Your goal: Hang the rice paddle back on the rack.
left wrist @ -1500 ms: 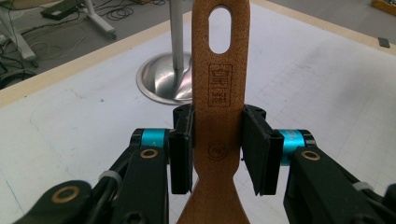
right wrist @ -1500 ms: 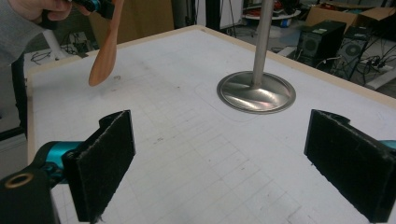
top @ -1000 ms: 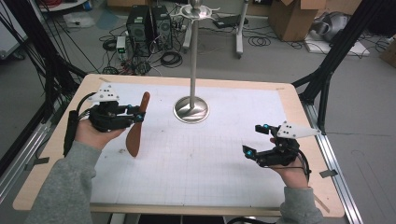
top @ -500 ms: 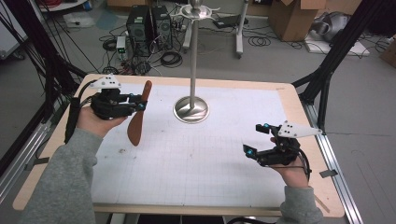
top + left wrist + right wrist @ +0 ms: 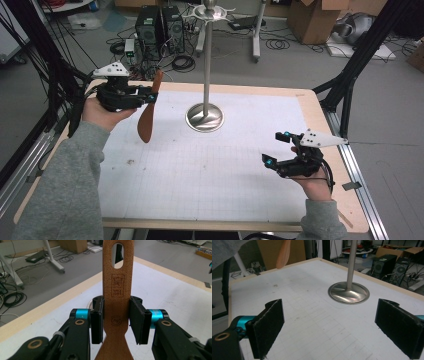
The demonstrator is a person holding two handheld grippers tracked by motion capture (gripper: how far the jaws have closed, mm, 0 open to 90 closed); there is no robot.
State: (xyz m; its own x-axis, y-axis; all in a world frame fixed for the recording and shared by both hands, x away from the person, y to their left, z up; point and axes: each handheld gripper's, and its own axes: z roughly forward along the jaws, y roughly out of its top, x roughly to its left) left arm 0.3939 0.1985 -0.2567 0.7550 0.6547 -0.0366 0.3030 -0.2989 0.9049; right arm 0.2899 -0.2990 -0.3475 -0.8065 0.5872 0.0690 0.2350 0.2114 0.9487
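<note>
Two grippers: one loaded, one idle.
Left gripper (image 5: 145, 95): upper left of the high view, jaws clamped on the handle of a wooden spatula (image 5: 148, 111); in the left gripper view the pads (image 5: 97, 319) press both edges of the handle, just below the stamped mark.
Spatula (image 5: 117, 302): off the table, blade hanging down, handle end with its slot (image 5: 117, 255) pointing up and a little toward the stand.
Change: over the last second the left hand (image 5: 100, 114) has risen and moved up the frame toward the far edge of the table (image 5: 260, 90); spatula lifted with it, tilt much the same.
Reading: looks like a carry toward the metal stand (image 5: 205, 116), probably to hang the spatula by its slot on a hook at the top (image 5: 210, 10). Slot is well below the hooks, so more lift needed.
Right gripper (image 5: 276, 148): lower right of the high view, jaws wide apart, holding nothing, unmoved over the second; its own view shows both pads (image 5: 265, 326) spread, the stand base (image 5: 348, 292) between them farther off.
Risk: grip is on the narrow edges only; spatula could pivot when the slot meets a hook.
</note>
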